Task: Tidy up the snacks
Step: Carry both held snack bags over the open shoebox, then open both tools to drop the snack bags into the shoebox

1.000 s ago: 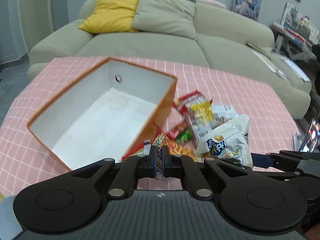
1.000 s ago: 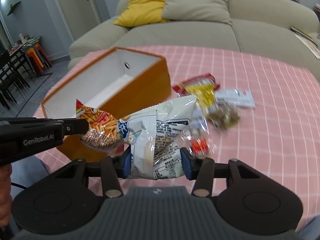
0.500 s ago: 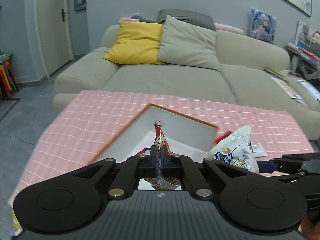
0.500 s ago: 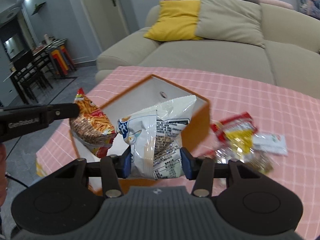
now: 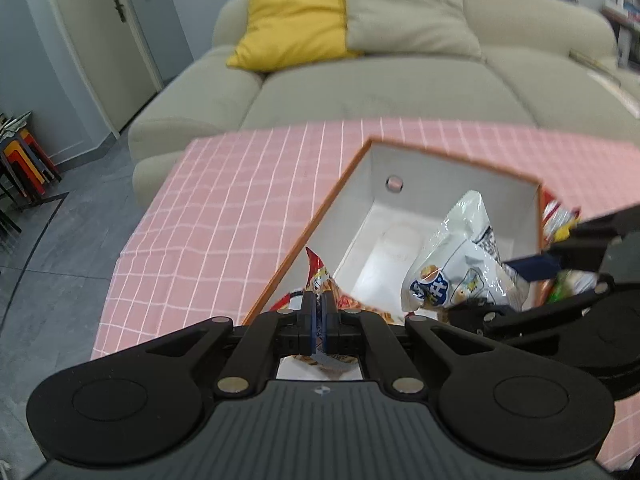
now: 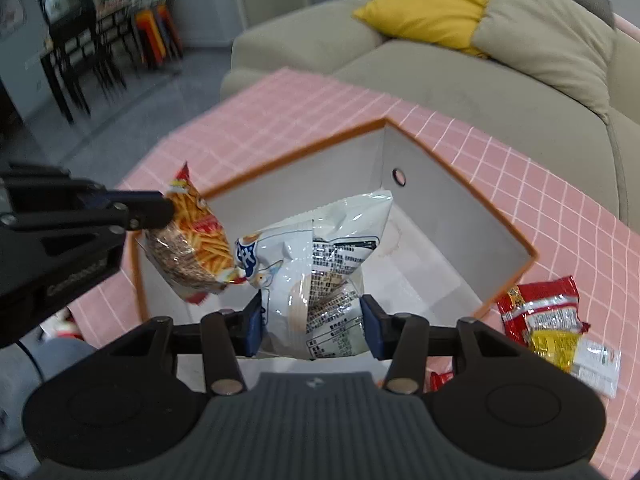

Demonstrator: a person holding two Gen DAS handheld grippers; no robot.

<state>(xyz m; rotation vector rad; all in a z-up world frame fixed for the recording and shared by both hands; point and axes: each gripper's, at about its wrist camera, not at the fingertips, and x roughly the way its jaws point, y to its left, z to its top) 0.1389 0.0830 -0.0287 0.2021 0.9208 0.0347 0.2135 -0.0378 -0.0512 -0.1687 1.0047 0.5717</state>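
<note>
Both grippers are black with blue pads, ribbed grey housings and silver screws.

1. The lower part of the red fries packet (image 5: 320, 280) is covered by the closed left gripper (image 5: 319, 318) in the left wrist view.
2. The bottom of the white snack bag (image 6: 316, 268) is hidden behind the right gripper (image 6: 312, 320), whose pads are pressed on it.
3. Part of the floor of the orange box (image 6: 460, 168) is concealed by both bags.
4. The small print on the white snack bag cannot be read.
5. The loose packets (image 6: 548, 320) beside the box are partly blocked by the gripper body; in the left wrist view only slivers are seen.
6. The sofa (image 5: 400, 80) is cut off by the picture's edge.
7. The furniture (image 6: 100, 40) at upper left is blurred.
</note>
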